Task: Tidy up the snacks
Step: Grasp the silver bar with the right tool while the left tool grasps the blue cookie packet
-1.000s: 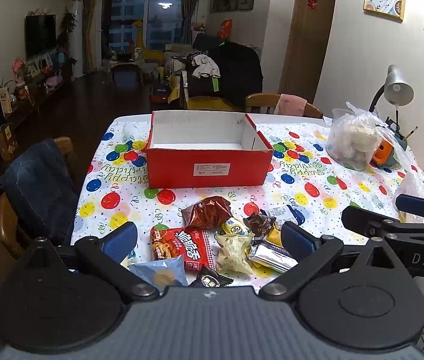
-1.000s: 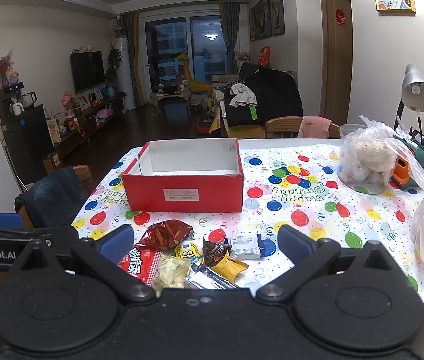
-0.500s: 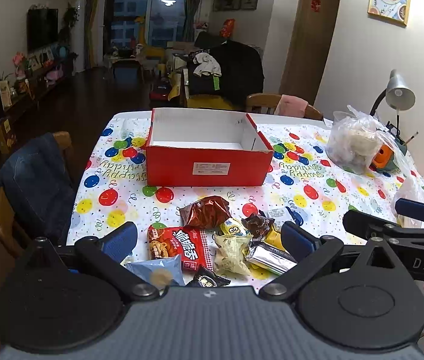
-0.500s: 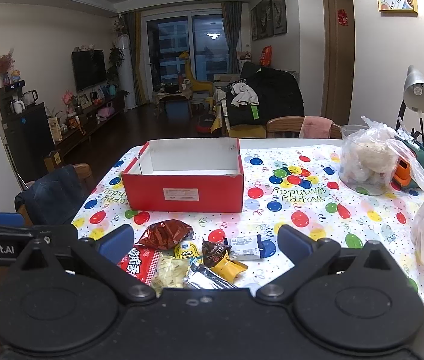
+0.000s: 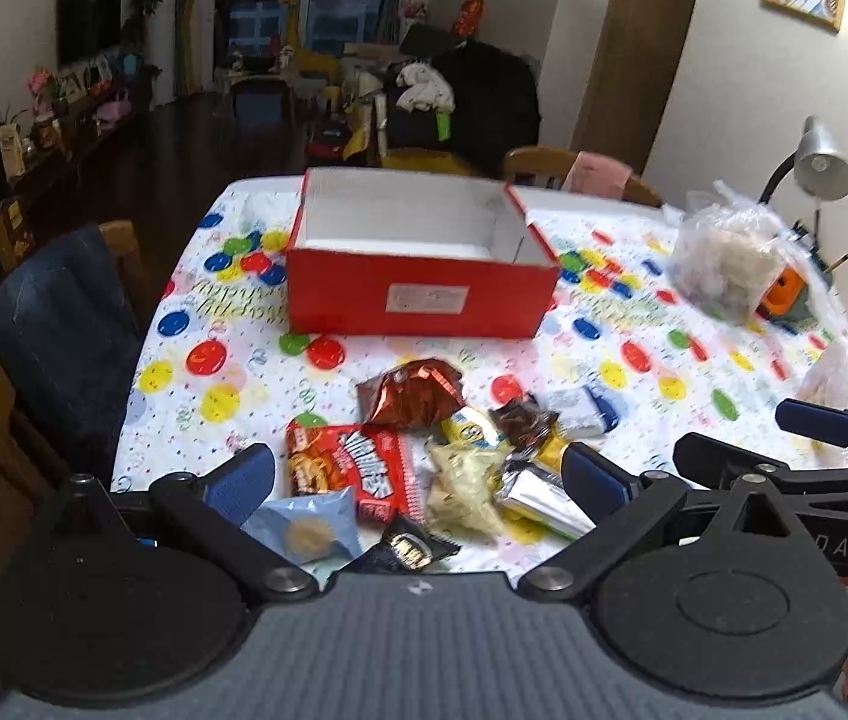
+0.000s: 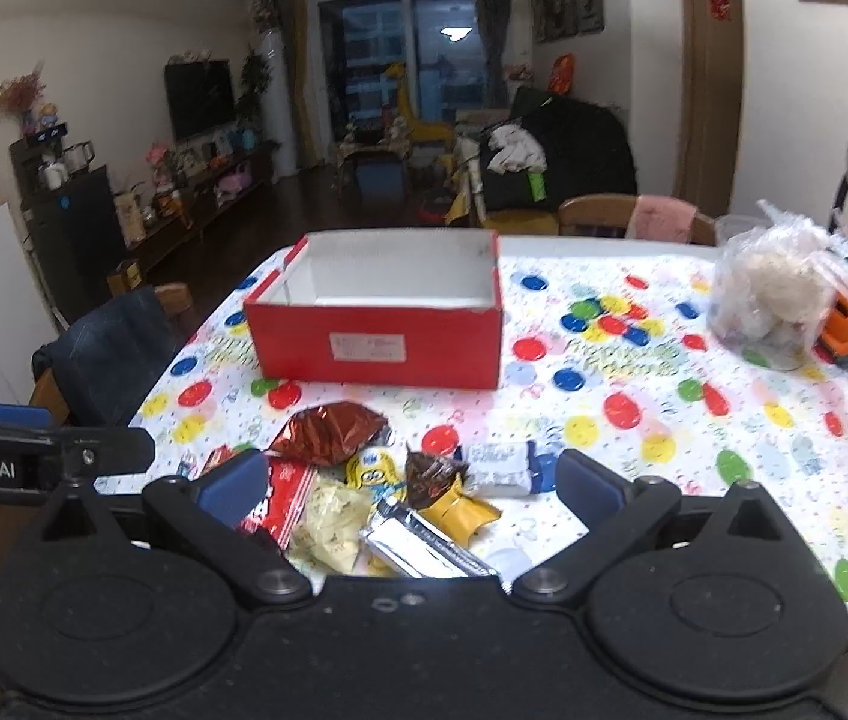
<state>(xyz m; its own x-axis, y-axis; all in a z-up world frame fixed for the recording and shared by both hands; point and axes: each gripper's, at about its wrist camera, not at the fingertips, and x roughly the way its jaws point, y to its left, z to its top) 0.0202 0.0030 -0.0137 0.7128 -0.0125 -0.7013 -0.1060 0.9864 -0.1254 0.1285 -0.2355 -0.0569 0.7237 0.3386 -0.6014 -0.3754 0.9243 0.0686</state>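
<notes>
An empty red box (image 5: 420,294) (image 6: 378,345) with a white inside stands in the middle of the table. Several snack packets lie in a heap in front of it: a brown foil bag (image 5: 411,399) (image 6: 330,432), a red packet (image 5: 351,471), a pale yellow packet (image 5: 463,489) (image 6: 327,519), a silver bar (image 5: 538,498) (image 6: 424,546) and a light blue packet (image 5: 309,531). My left gripper (image 5: 417,480) hovers open over the heap's near edge. My right gripper (image 6: 408,489) is open too, just right of it, holding nothing.
A balloon-print cloth (image 5: 634,360) covers the table. A clear bag of white items (image 5: 727,258) (image 6: 778,294), an orange object (image 5: 784,291) and a desk lamp (image 5: 820,159) stand at the right. A chair with a dark jacket (image 5: 57,330) is at the left edge.
Both grippers have moved forward and down toward the snack heap, so the box and packets look larger. Both stay open and nothing has been picked up.
</notes>
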